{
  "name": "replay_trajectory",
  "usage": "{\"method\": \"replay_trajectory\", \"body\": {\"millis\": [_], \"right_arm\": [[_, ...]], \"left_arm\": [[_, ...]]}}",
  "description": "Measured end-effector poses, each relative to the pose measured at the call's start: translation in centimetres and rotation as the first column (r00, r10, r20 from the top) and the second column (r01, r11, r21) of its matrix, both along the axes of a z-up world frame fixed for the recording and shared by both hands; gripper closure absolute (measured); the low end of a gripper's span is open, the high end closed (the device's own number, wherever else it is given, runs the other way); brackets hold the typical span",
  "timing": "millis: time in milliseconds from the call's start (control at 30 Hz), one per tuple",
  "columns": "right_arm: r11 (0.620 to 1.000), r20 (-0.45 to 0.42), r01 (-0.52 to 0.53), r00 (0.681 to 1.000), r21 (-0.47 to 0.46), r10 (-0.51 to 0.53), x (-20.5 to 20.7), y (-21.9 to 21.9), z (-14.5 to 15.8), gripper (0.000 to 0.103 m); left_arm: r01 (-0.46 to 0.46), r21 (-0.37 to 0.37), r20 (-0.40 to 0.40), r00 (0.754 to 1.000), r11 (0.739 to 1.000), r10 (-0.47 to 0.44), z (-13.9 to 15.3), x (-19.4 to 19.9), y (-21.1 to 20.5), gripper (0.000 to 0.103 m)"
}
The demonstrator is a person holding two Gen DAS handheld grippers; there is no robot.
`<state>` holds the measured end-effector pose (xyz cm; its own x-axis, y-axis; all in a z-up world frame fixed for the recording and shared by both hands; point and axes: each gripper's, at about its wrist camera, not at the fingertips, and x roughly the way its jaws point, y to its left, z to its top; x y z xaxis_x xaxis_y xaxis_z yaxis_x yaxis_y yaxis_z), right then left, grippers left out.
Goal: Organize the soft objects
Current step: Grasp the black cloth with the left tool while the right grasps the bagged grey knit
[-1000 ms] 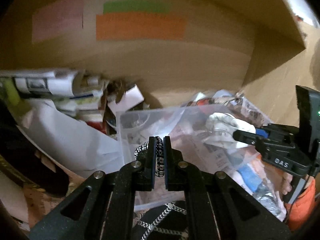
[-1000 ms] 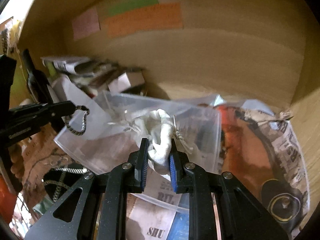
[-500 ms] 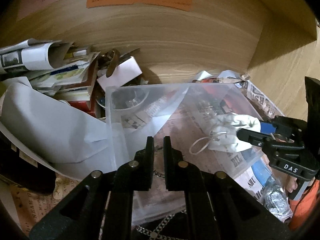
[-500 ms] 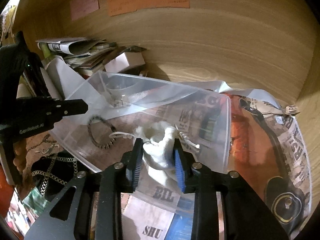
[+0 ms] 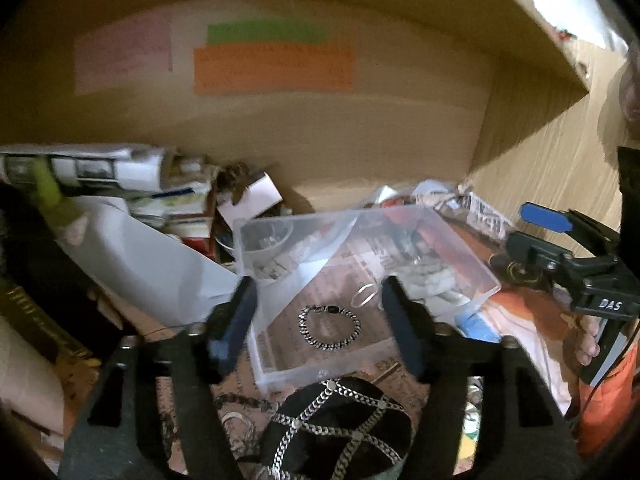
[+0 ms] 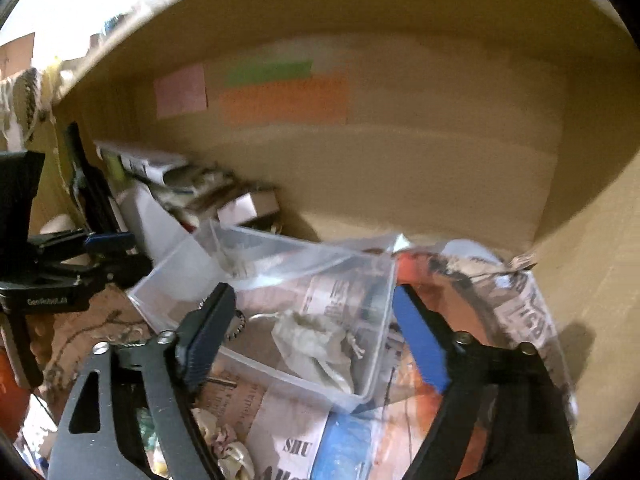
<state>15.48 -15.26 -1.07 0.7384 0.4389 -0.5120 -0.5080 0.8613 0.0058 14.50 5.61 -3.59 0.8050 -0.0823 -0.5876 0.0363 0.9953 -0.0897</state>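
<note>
Setting: a cluttered wooden shelf alcove, newspaper (image 6: pixel 520 312) spread over its floor, coloured paper notes (image 5: pixel 276 64) stuck on the back wall.
Landmark: a clear plastic box (image 5: pixel 472 264), open at the top, sits on the newspaper in the middle of the alcove; everything below is placed relative to it.
Left gripper: the left gripper (image 5: pixel 320 308) hovers at the near edge of the box, fingers spread wide apart and holding nothing.
Right gripper: the right gripper (image 6: pixel 316 328) hovers over the near right side of the box, fingers also wide apart and empty.
Bracelet: a silver and black chain bracelet (image 5: pixel 330 330) lies flat on the box floor, near the front wall, directly between the left fingers.
Pouch: a small white drawstring cloth pouch (image 6: pixel 312 344) lies slumped inside the box, to the right of the bracelet, its cord trailing loose.
Why placed so: both soft items rest in the box and both grippers are empty, which suggests the box is the collecting place and these two are delivered.
Outside the box: a black item draped with silver chains (image 5: pixel 340 420) lies just in front of the box, likely another candidate to sort.
Left of the box: a stack of rolled papers and booklets (image 5: pixel 120 176).
Blur: both views are smeared, so fine detail is uncertain.
</note>
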Motion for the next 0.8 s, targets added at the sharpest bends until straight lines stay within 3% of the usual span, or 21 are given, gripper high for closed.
{"method": "replay_trajectory", "body": {"millis": [167, 233, 400, 800], "right_arm": [[1.0, 0.056, 0.007, 0.998, 0.007, -0.007, -2.6, -0.8, 0.9, 0.016], [1.0, 0.067, 0.011, 0.998, 0.004, -0.011, -3.6, -1.1, 0.7, 0.013], [0.999, 0.071, 0.024, 0.997, -0.032, -0.021, -5.6, -1.8, -0.6, 0.005], [0.993, -0.086, 0.05, 0.995, -0.111, -0.059, -8.1, -2.6, -7.1, 0.005]], "left_arm": [[-0.016, 0.02, 0.055, 0.998, 1.0, 0.014, 1.1, -2.8, -0.4, 0.012], [-0.018, 0.023, 0.068, 0.998, 1.0, 0.017, 1.1, -3.9, -0.6, 0.008], [0.003, 0.031, 0.039, 0.999, 1.0, -0.004, 0.4, -6.0, -1.1, 0.006], [0.018, 0.031, -0.102, 0.995, 0.999, -0.014, -4.5, -8.1, -2.3, 0.004]]}}
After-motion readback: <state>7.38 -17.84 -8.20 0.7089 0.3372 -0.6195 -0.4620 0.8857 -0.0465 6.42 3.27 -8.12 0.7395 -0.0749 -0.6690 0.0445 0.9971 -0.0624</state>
